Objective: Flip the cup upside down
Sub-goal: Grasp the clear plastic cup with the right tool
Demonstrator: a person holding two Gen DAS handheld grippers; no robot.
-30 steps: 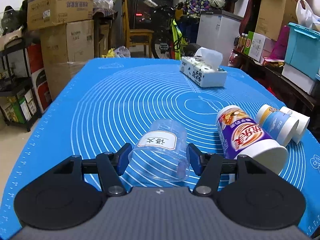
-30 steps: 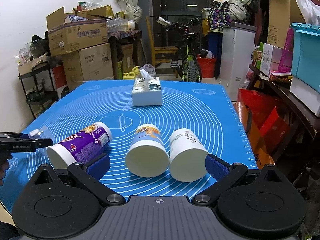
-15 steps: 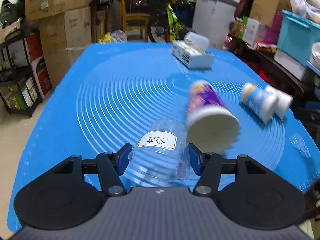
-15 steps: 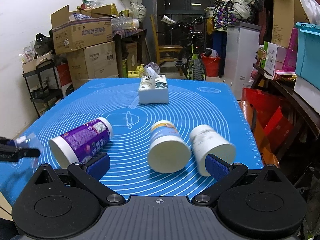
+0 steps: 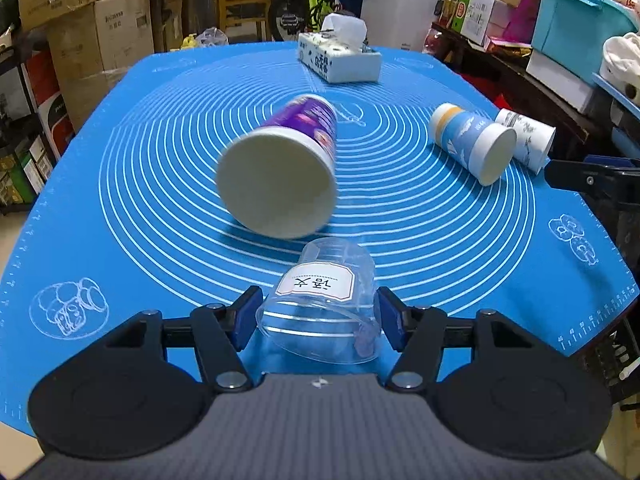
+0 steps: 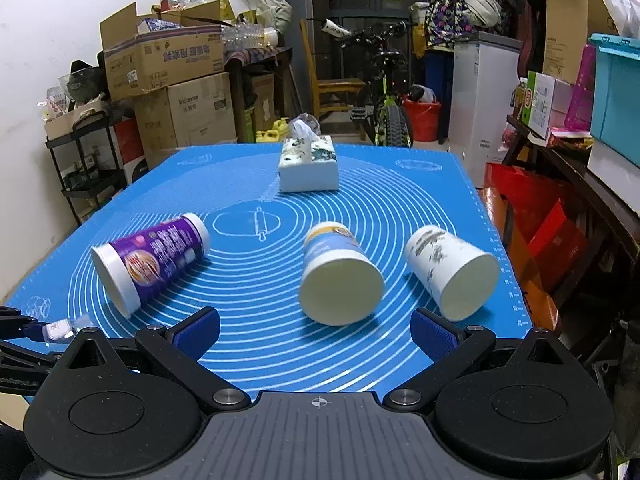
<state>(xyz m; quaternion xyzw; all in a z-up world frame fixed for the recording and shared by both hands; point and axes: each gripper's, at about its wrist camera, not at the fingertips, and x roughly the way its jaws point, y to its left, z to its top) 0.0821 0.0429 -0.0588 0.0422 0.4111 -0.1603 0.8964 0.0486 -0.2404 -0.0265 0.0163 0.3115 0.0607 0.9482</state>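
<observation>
Four cups show on the blue mat (image 5: 160, 184) that covers the table. The clear cup (image 5: 324, 300), bearing a white label, sits between the blue pads (image 5: 246, 316) of the left hand-held gripper (image 5: 318, 318), which pinches it at the near edge of the mat; its wide mouth faces the camera and its base points away, and nothing is visible inside. I cannot tell if it touches the mat. Three paper cups lie on their sides: a purple cup (image 6: 150, 258) to the left, a blue and white cup (image 6: 338, 270) in the middle, and a white cup (image 6: 450, 270) with dark print to the right. Their open mouths face the cameras and look empty. A tissue box (image 6: 308, 164) rests at the far end. The right hand-held gripper (image 6: 316, 332) hovers low before the two right cups, jaws spread wide, holding nothing.
</observation>
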